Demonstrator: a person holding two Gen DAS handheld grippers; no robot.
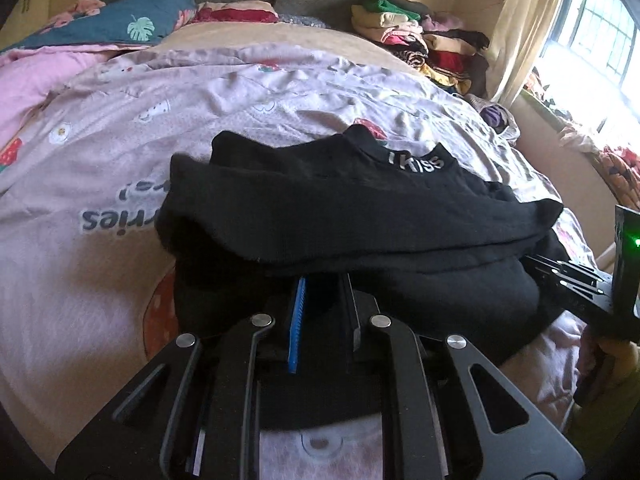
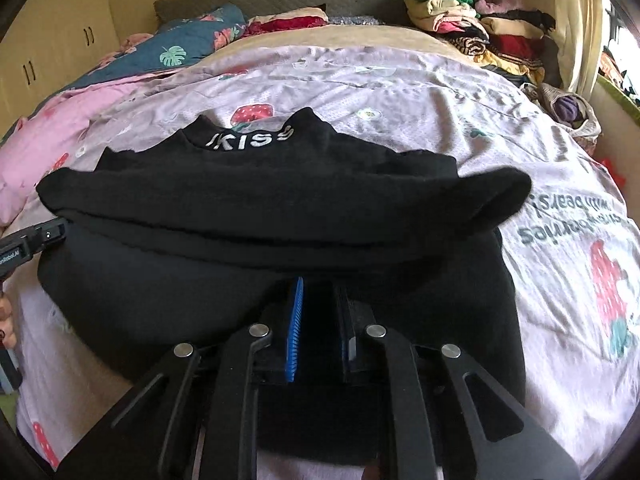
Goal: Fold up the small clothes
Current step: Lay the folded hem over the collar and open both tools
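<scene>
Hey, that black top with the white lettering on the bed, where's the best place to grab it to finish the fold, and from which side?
Take the black top by its near edge, coming from the near side, as the left gripper and right gripper do now. The neckline lettering lies at the far side, so the near edge folds toward it.

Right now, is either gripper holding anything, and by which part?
Both hold the black garment by its near hem edge. The left gripper pinches it toward the left side, the right gripper toward the right. Fabric hides the fingers' tips.
</scene>
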